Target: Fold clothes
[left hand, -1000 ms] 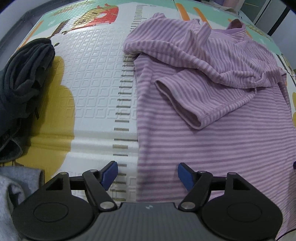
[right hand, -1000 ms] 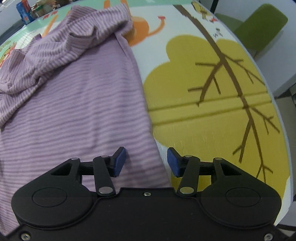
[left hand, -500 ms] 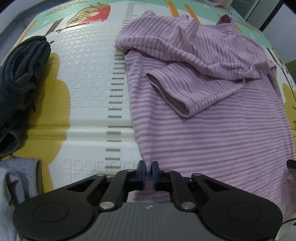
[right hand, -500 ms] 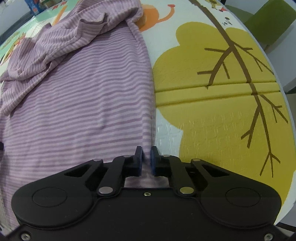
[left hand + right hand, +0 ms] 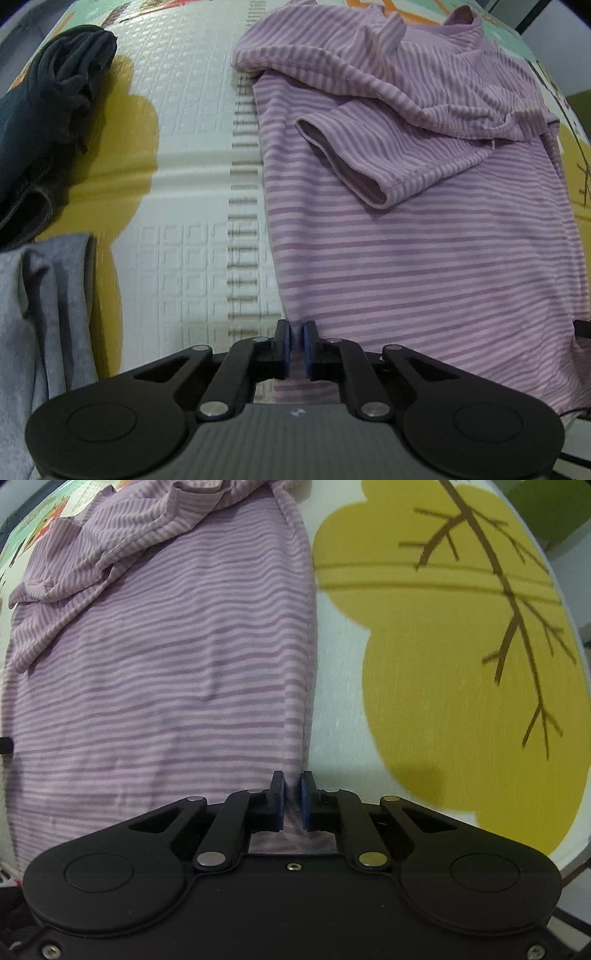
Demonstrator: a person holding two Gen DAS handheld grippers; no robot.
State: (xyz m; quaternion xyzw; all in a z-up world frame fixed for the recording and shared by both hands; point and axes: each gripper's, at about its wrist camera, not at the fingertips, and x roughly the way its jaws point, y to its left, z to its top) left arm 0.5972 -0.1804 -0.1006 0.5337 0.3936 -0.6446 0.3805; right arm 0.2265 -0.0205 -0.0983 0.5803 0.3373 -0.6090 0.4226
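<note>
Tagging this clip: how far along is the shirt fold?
Early. Done: sleeves of the purple striped shirt lie bunched across its chest. In hand: left gripper and right gripper are each shut on a bottom hem corner. Left: folding the hem up; dark clothes and a grey garment wait alongside.

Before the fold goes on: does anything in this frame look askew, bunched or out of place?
Yes. The striped purple shirt is not flat: its upper part is bunched, with one sleeve flopped across the body. The left gripper and right gripper are each shut on a bottom corner. A dark garment lies crumpled at the mat's left edge.
</note>
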